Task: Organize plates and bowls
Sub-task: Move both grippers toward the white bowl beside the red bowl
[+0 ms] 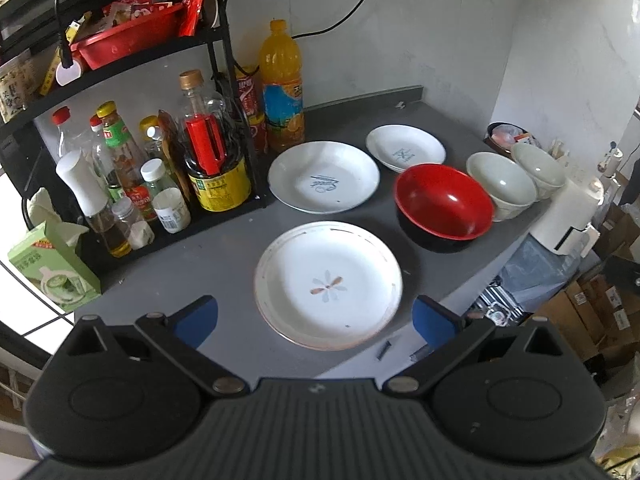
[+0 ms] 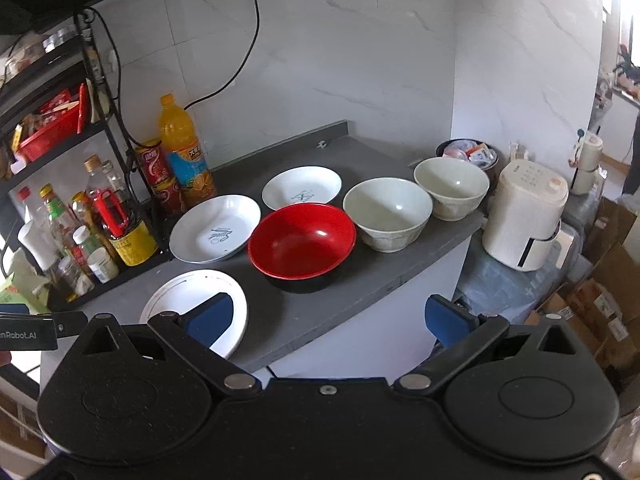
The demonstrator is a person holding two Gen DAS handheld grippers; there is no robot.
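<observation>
Both grippers are held spread wide and empty above the counter's (image 1: 224,256) front edge. From the left gripper (image 1: 316,320), the flower-patterned plate (image 1: 328,284) is found dead ahead at twelve o'clock, between the blue pads. From the right gripper (image 2: 328,320), that plate (image 2: 188,296) is seen at ten o'clock, the red bowl (image 2: 302,240) at twelve. The left is judged nearer the plate.
</observation>
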